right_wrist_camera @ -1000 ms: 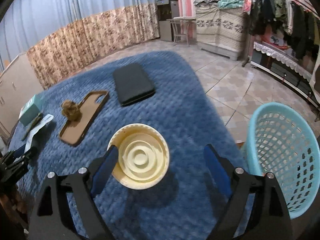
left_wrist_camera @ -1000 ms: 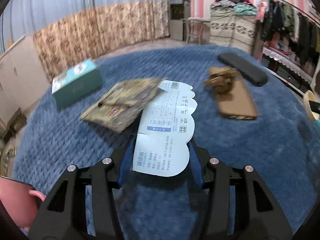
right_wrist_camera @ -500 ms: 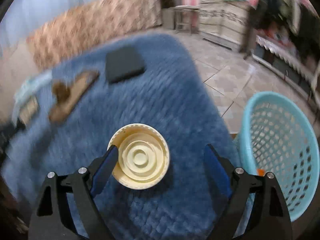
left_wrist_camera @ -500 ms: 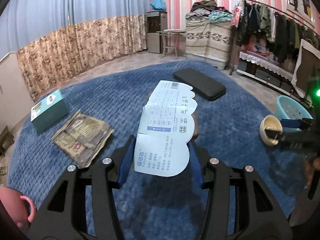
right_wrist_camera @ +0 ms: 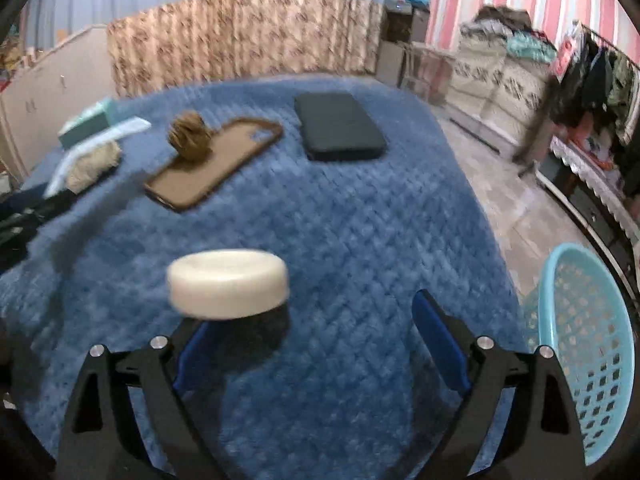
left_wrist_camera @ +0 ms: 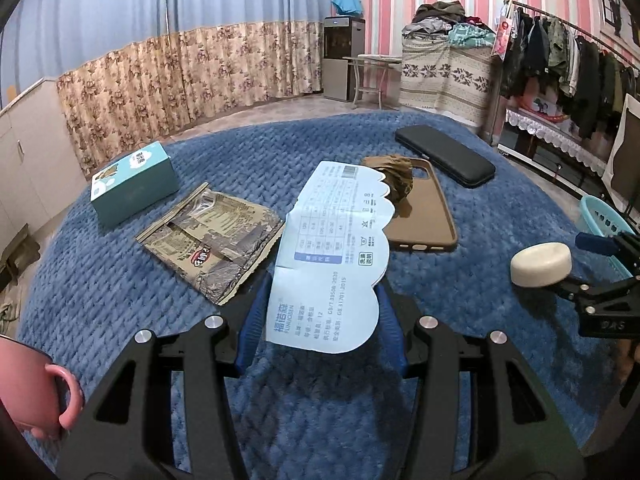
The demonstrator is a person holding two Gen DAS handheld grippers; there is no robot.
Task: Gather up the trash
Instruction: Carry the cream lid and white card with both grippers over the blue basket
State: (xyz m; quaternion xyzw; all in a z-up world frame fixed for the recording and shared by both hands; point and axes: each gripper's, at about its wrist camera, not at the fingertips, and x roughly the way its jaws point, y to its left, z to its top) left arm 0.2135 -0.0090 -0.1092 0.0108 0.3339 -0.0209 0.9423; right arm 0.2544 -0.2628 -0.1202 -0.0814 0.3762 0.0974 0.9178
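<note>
1. The left gripper (left_wrist_camera: pixel 320 320) pinched a pale blue printed paper tag (left_wrist_camera: pixel 332 256) between its blue pads; the tag stood up and leaned away from the camera, above the blue blanket (left_wrist_camera: pixel 480 208).
2. The right gripper (right_wrist_camera: pixel 320 344) had its jaws spread wide and opening. A cream round lid (right_wrist_camera: pixel 228 284) sat at the left finger, tipped on its edge and blurred; the right pad stood well apart from it, so nothing was pressed between them.
3. In the left wrist view the same lid (left_wrist_camera: pixel 541 265) showed at the right gripper's tip, above the blanket's right part.
4. Just beyond the tag lay a torn foil wrapper (left_wrist_camera: pixel 212 246) on the left and a brown phone case (left_wrist_camera: pixel 428 216) on the right, with a brown crumpled wad (left_wrist_camera: pixel 394 176) resting on the case's far end.
5. Farther out lay a teal box (left_wrist_camera: pixel 134 182) and a flat black pouch (left_wrist_camera: pixel 444 154).
6. A light blue plastic basket (right_wrist_camera: pixel 588 344) stood on the tiled floor, beside the blanket's right edge.
7. A pink mug (left_wrist_camera: pixel 36 396) showed at the lower left edge of the left wrist view.
</note>
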